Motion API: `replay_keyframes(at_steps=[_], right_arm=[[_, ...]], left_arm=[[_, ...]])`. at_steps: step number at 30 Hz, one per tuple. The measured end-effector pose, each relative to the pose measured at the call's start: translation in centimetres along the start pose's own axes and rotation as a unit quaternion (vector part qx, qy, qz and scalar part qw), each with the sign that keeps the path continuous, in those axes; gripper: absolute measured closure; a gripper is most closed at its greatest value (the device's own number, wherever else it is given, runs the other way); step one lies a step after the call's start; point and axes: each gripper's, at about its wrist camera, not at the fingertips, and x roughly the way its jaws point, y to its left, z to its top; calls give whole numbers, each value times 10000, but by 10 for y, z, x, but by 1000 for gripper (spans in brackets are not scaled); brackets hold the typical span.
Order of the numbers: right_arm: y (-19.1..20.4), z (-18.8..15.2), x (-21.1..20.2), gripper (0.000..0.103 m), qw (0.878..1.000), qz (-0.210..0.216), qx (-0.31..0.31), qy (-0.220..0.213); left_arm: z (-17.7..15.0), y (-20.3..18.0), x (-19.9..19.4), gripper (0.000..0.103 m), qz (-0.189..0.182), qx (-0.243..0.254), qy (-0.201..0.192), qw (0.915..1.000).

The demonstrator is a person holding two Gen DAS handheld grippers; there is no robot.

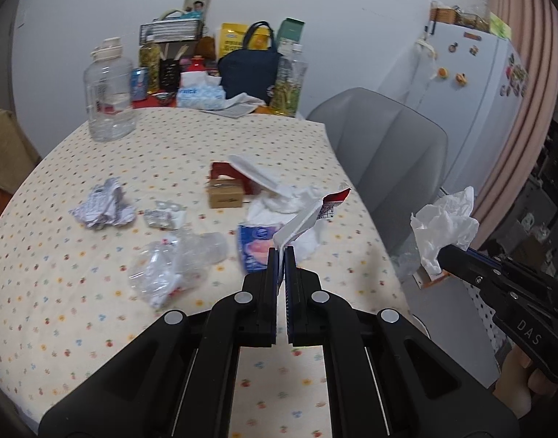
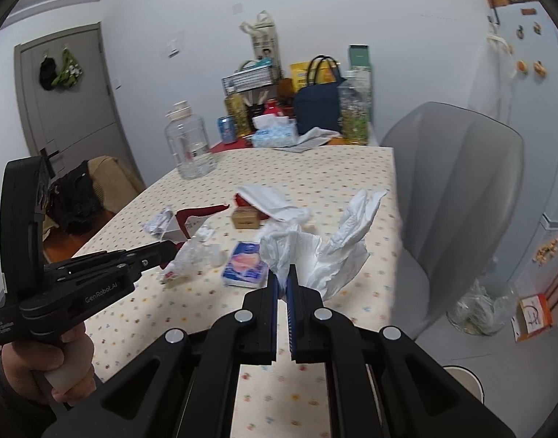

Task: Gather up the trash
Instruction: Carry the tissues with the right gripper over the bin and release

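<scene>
Left of the grey chair (image 1: 388, 146), the left tool (image 1: 281, 252) pinches a red-and-white wrapper (image 1: 308, 215) above the worktop (image 1: 60, 292). The right tool (image 2: 282, 270) clamps a crumpled white tissue (image 2: 337, 248) near the worktop's chair-side edge, with open floor beyond.

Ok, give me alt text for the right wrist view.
The right hand-held gripper is shut on a crumpled white tissue above a dotted table strewn with trash. At left, the left hand-held gripper pinches a torn red-and-white wrapper.
</scene>
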Motion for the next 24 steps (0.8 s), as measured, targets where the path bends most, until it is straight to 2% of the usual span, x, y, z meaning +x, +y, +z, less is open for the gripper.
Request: replay_keyframes(at_steps=[12,24], right_arm=[[-79,-17,-28,97,9948,-741,686,-99],[-153,-64,-42,97,9824,-1294,1338,115]], left_arm=[[3,-76,26,99,-476,557,165,9972],[-9,-154,64,99,-893,1089,517,9887]])
